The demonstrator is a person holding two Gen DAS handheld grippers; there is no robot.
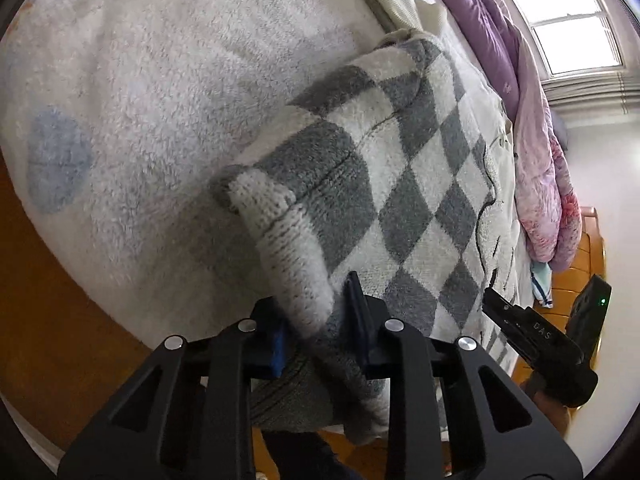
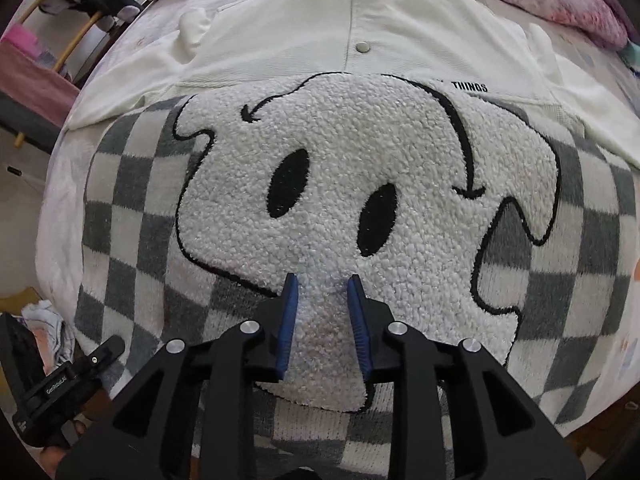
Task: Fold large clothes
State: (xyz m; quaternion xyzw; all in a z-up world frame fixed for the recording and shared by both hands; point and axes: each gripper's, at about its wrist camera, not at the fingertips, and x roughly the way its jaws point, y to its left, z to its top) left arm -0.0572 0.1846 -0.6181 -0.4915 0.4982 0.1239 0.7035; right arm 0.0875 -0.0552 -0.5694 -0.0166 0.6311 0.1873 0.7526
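Note:
A grey-and-white checkered sweater (image 2: 132,216) with a big fluffy white face patch (image 2: 340,184) lies flat on the bed. In the left wrist view my left gripper (image 1: 318,312) is shut on the sweater's ribbed sleeve cuff (image 1: 288,248), which bunches between the blue pads. The sweater body (image 1: 404,184) spreads to the right of it. My right gripper (image 2: 322,300) is open, its blue pads standing apart just over the lower part of the face patch, holding nothing. The right gripper also shows at the right edge of the left wrist view (image 1: 532,332).
A cream snap-button jacket (image 2: 320,36) lies beyond the sweater. A fluffy white blanket with a blue dot (image 1: 160,100) covers the bed. Purple and pink quilts (image 1: 532,152) are piled along the far side. Wooden bed frame (image 1: 44,320) and floor lie below the bed edge.

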